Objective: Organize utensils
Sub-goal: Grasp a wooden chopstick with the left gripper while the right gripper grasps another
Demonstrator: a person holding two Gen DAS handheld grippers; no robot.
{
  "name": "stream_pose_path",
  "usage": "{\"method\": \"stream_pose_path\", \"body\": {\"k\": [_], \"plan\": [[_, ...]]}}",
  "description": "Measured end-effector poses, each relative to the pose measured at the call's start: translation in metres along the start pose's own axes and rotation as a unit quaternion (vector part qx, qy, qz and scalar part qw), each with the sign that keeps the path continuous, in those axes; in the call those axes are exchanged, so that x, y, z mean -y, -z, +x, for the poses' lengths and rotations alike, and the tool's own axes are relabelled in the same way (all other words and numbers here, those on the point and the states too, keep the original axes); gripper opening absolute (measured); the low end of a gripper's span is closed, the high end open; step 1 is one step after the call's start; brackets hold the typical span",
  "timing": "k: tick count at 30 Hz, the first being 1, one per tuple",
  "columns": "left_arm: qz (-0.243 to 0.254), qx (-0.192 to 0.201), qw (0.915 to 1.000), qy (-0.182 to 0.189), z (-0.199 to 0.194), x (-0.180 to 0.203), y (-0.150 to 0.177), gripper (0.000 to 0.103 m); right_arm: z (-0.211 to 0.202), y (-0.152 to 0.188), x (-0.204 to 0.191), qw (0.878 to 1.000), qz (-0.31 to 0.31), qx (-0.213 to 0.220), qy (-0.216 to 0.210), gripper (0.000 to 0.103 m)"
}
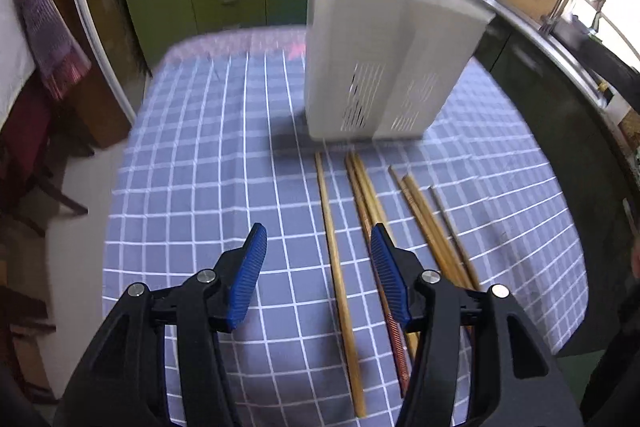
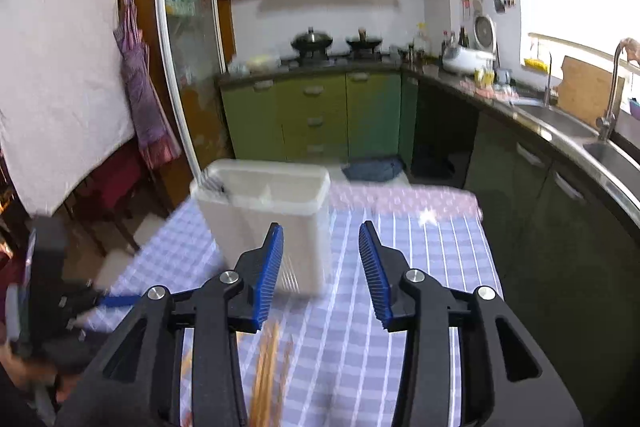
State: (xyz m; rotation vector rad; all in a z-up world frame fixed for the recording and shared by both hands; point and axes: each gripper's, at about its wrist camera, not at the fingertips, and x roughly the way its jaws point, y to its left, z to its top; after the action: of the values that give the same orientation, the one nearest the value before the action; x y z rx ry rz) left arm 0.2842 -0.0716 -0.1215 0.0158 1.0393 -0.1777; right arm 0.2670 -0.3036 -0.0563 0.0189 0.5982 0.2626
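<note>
Since the long wooden chopsticks lying on the table between and beyond your left claw are light, stiff and roll-prone, pinch mid-shaft. Both claws, left and right claw, gape empty; the white slotted plastic holder stands ahead.

The utensil holder stands upright on the table, toward its far side. In front of it, on the near part of the table, lie the chopsticks, side by side and pointing toward the holder. In the left wrist view they lie mostly to the right. Inside the holder, a divider separates two compartments. Behind the table runs the kitchen counter, and the sink is at the right.
</note>
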Motion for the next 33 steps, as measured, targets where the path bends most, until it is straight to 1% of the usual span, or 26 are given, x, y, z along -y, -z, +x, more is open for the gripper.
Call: {"method": "stream_pose_path", "body": {"k": [3, 4, 8, 11, 14, 19, 21, 24, 25, 26, 29, 31, 33], "plan": [[-0.011, -0.036, 0.9993, 0.001, 0.024, -0.002, -0.004, 0.043, 0.004, 0.023, 0.008, 0.999, 0.0, -0.044, -0.002, 0.04], [-0.012, -0.046, 0.9989, 0.0, 0.03, -0.002, -0.005, 0.043, 0.007, 0.028, 0.008, 0.999, -0.002, -0.054, 0.0, 0.04], [-0.013, -0.075, 0.9971, -0.008, 0.051, 0.0, -0.006, 0.031, 0.019, 0.048, 0.01, 0.996, -0.007, -0.092, 0.003, 0.04], [-0.012, -0.085, 0.9961, -0.018, 0.059, 0.001, -0.008, 0.027, 0.026, 0.056, 0.007, 0.994, -0.013, -0.109, 0.003, 0.04], [-0.012, -0.093, 0.9954, -0.017, 0.064, 0.001, -0.01, 0.027, 0.033, 0.062, 0.005, 0.992, -0.017, -0.127, -0.004, 0.04], [-0.002, -0.101, 0.9947, -0.019, 0.068, 0.006, -0.012, 0.02, 0.045, 0.067, -0.003, 0.988, -0.028, -0.152, -0.006, 0.04], [0.0, -0.102, 0.9946, -0.018, 0.069, 0.006, -0.013, 0.008, 0.051, 0.07, -0.006, 0.985, -0.028, -0.17, -0.02, 0.04], [0.004, -0.103, 0.9946, -0.014, 0.07, 0.008, -0.013, 0.007, 0.063, 0.076, -0.01, 0.977, -0.022, -0.207, -0.046, 0.04], [0.005, -0.102, 0.9947, -0.014, 0.069, 0.008, -0.011, 0.007, 0.067, 0.078, -0.012, 0.974, -0.022, -0.218, -0.054, 0.038], [0.003, -0.101, 0.9948, -0.013, 0.068, 0.007, -0.01, 0.007, 0.072, 0.081, -0.015, 0.97, -0.023, -0.235, -0.064, 0.032], [-0.002, -0.093, 0.9956, -0.011, 0.062, 0.001, -0.007, 0.007, 0.086, 0.086, -0.02, 0.96, -0.019, -0.267, -0.083, 0.021], [-0.001, -0.084, 0.9964, -0.014, 0.055, -0.003, -0.005, 0.007, 0.095, 0.087, -0.024, 0.954, -0.019, -0.286, -0.09, 0.017], [0.003, -0.072, 0.9972, -0.017, 0.047, -0.004, -0.004, 0.007, 0.103, 0.088, -0.029, 0.949, -0.019, -0.299, -0.097, 0.016]]}}
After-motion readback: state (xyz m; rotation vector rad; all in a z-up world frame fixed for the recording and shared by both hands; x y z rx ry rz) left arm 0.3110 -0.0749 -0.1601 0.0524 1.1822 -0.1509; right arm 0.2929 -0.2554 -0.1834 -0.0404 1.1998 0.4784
